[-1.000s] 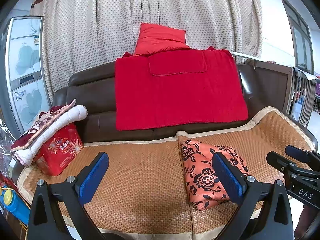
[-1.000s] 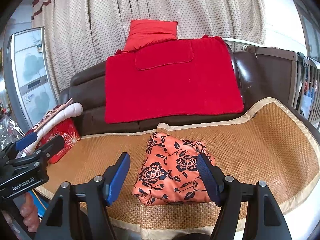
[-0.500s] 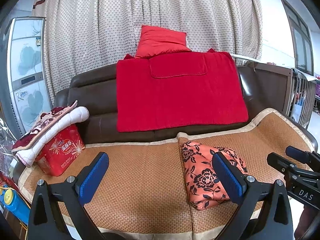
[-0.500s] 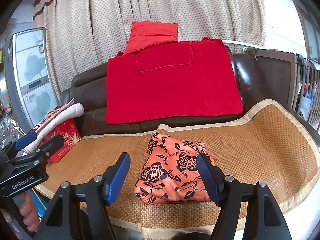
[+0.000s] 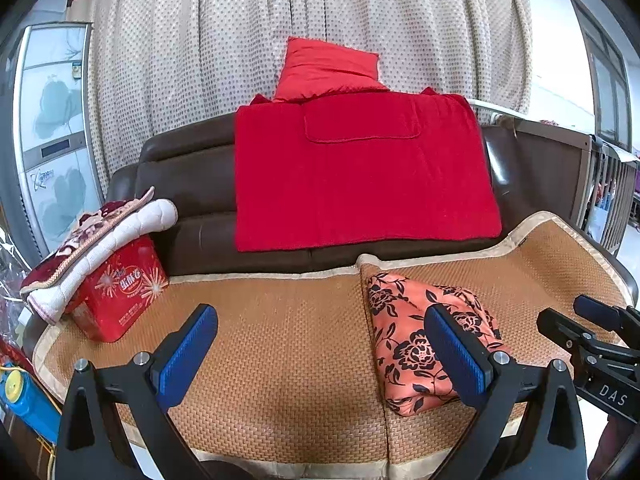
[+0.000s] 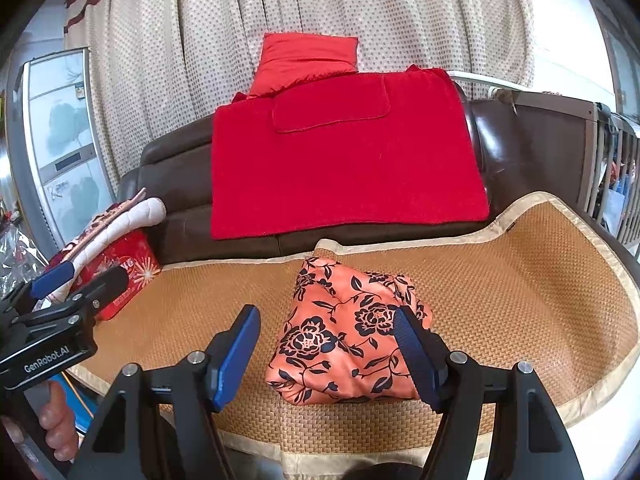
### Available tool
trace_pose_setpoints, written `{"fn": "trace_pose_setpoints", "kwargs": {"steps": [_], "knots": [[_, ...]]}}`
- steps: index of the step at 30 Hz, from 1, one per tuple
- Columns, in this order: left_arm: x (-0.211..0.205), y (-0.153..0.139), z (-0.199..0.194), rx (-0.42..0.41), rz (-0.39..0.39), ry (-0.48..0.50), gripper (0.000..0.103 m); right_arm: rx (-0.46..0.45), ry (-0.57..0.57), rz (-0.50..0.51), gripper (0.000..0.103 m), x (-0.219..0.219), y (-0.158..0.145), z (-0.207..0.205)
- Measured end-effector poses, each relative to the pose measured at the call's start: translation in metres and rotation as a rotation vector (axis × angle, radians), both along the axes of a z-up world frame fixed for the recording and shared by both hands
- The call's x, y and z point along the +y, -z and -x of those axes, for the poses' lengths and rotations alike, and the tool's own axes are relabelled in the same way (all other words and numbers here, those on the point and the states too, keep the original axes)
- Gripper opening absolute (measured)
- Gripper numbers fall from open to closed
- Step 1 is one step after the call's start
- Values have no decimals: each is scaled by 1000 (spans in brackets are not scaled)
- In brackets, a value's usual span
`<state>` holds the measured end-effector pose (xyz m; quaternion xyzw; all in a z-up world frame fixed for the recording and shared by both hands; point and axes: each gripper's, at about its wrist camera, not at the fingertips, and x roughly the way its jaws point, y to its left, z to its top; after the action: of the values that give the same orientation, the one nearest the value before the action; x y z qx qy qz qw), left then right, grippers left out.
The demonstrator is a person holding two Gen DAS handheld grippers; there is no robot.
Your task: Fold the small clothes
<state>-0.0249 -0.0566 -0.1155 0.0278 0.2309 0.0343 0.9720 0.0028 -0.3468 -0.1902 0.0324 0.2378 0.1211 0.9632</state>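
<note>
A folded orange garment with dark flower print [image 5: 416, 340] lies on the woven mat [image 5: 280, 340] of the sofa seat; it also shows in the right wrist view [image 6: 344, 332]. My left gripper [image 5: 320, 344] is open and empty, held back from the seat, with the garment behind its right finger. My right gripper [image 6: 326, 344] is open and empty, held back in front of the garment, not touching it. Each gripper shows at the edge of the other's view.
A red blanket [image 5: 360, 172] and a red cushion [image 5: 328, 66] lie on the brown sofa back. A red box [image 5: 120, 288] under a folded quilt [image 5: 96, 240] stands at the mat's left end. A wooden crib rail [image 6: 600, 160] is at the right.
Both views have shifted slightly, as both grippers drift back and up a little. The garment has not moved and both grippers stay open.
</note>
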Motion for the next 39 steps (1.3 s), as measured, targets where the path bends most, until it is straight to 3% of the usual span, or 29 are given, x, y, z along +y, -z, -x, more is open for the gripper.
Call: {"fn": "trace_pose_setpoints", "kwargs": {"steps": [16,39], "knots": [[5,23,-34,59,-6,-44,103,58,-12,16,73,8,20,-26],[-25,73,-144,223,-28,-16,103,216,80,-69,73,-45,69,-132]]}}
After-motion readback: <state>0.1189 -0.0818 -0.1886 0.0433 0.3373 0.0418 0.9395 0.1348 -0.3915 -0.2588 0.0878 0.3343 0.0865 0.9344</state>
